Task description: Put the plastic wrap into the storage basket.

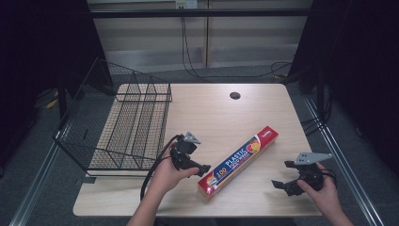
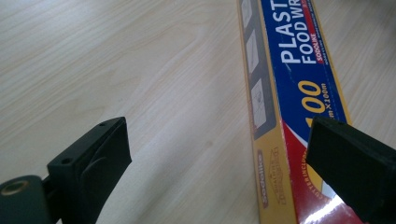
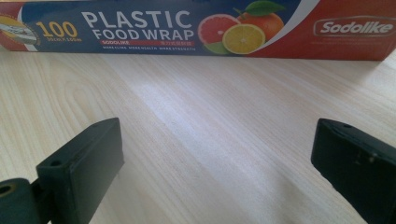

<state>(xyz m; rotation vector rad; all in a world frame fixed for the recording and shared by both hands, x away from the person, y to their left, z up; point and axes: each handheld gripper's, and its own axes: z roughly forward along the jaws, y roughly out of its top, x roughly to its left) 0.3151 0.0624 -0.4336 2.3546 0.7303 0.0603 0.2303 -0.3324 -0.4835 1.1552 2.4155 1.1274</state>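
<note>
Both hands hover low over the pale wooden table point(image 1: 263, 108) — the left gripper point(image 1: 200, 168), jaws apart, beside the near end of the plastic food wrap box point(image 1: 238, 161), the right gripper point(image 1: 281, 185) likewise spread, well apart from it — with a wire basket point(image 1: 127, 123) at the table's left.

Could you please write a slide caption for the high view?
Two open hand-held tools flank a food wrap box on a wooden table, beside a wire basket.
</note>
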